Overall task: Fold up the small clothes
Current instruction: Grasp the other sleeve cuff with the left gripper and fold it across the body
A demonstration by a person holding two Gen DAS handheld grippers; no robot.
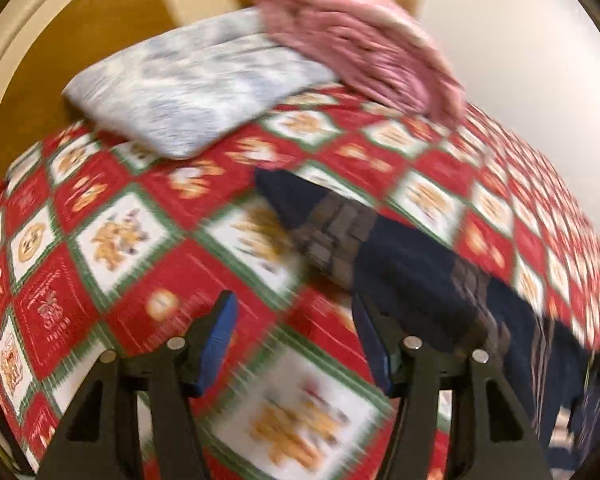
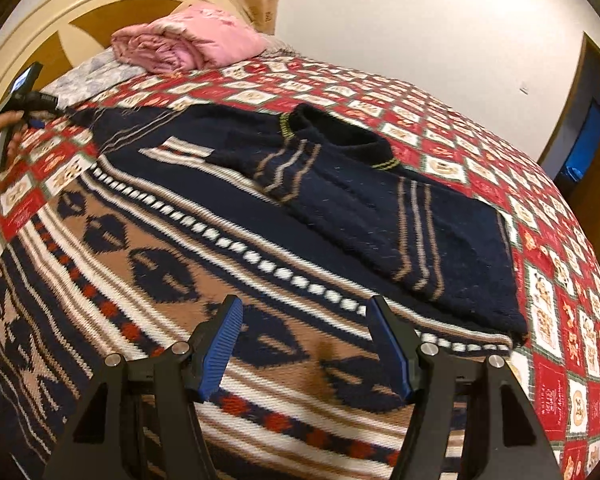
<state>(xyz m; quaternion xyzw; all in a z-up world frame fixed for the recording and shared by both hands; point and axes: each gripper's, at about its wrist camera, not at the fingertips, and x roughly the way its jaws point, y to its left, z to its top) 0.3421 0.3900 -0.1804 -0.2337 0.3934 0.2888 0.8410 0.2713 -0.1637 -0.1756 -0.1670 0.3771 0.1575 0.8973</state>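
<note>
A navy knitted sweater (image 2: 340, 208) with tan, white and red bands lies spread on the bed, one sleeve folded across its chest. My right gripper (image 2: 306, 312) is open and empty, just above the patterned lower body. My left gripper (image 1: 294, 312) is open and empty over the quilt, beside the sweater's outstretched sleeve (image 1: 400, 256), which runs to its right. The left gripper also shows in the right wrist view (image 2: 36, 120), held by a hand at the far left near the sleeve end. The left wrist view is motion-blurred.
A red, green and white patterned quilt (image 2: 560, 312) covers the bed. A blue-grey pillow (image 1: 188, 84) and a folded pink blanket (image 2: 188, 44) lie at the head, against a cream and wood headboard (image 2: 60, 12). A doorway (image 2: 588, 132) stands at the right.
</note>
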